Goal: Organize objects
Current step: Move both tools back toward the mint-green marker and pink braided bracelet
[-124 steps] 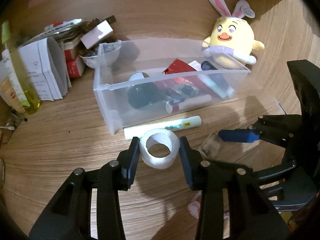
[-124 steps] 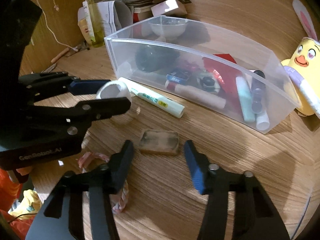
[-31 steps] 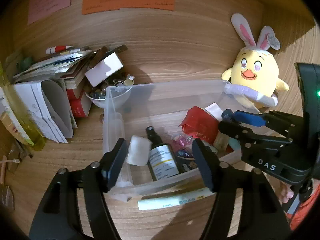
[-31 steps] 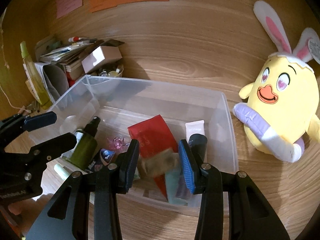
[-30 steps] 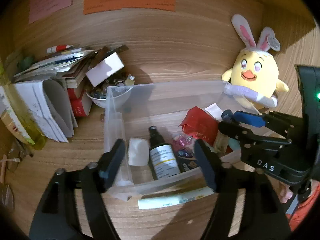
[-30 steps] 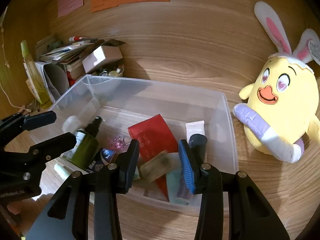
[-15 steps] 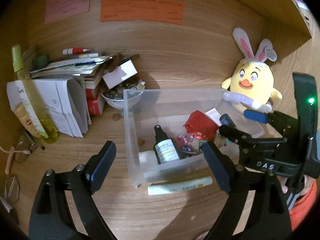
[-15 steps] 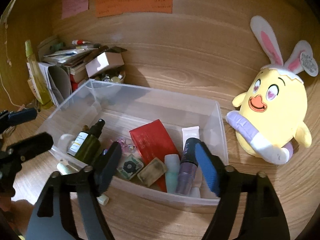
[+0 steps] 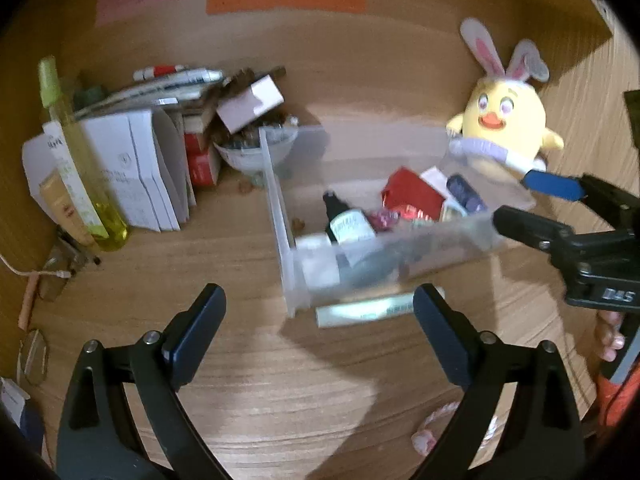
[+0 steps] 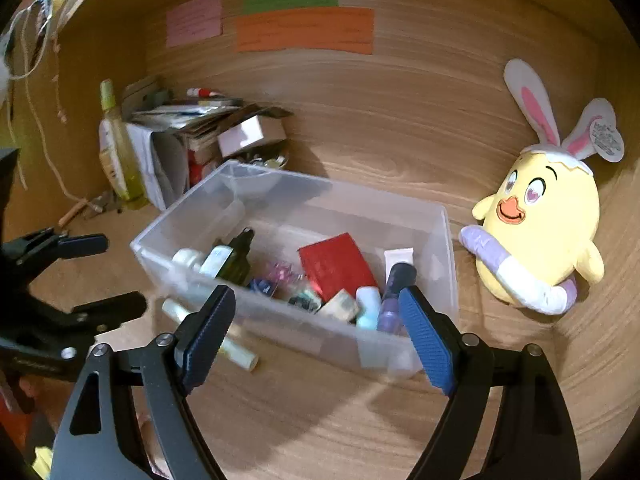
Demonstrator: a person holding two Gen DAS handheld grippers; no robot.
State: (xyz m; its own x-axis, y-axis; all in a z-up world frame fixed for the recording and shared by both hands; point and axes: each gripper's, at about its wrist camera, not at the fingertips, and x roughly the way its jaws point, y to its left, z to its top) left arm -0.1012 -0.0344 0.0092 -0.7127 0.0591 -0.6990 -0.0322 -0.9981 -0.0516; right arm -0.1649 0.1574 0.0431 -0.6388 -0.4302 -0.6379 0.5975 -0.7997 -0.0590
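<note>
Standing by the wooden desk [image 9: 200, 264], you can take the scene in from the left: a tall yellow-green bottle [image 9: 78, 168] stands upright against folded white papers [image 9: 136, 172], with markers [image 9: 176, 74] lying on top of that pile and a small white box [image 9: 250, 104] tilted over a bowl of odds and ends [image 9: 256, 150]. The left gripper [image 9: 318, 332] hangs over bare desk in front of the bin, its jaws spread wide and opening further, with nothing between them. Past it sits the clear plastic bin [image 10: 404, 344]. Inside, starting at the left end, lie a white roll [image 10: 186, 257], a dark spray bottle [image 10: 234, 258] on its side, some small pink and blue bits, a red packet [image 10: 336, 266], a tan block [image 10: 340, 306], a pale blue tube [image 10: 368, 306] and a purple tube [image 10: 394, 296]. A pale green-and-white tube [image 9: 364, 310] lies on the desk, just outside the bin's near wall. The right gripper [image 10: 316, 336] hovers before the bin's near wall; its blue-padded jaws are also wide and opening, gripping nothing. A pink-and-white twisted cord [image 9: 436, 432] lies on the desk nearer the viewer. At the far right a yellow chick plush [image 10: 540, 224] with rabbit ears leans just beside the bin. On the back panel hang pink, green and orange notes [image 10: 304, 30]
</note>
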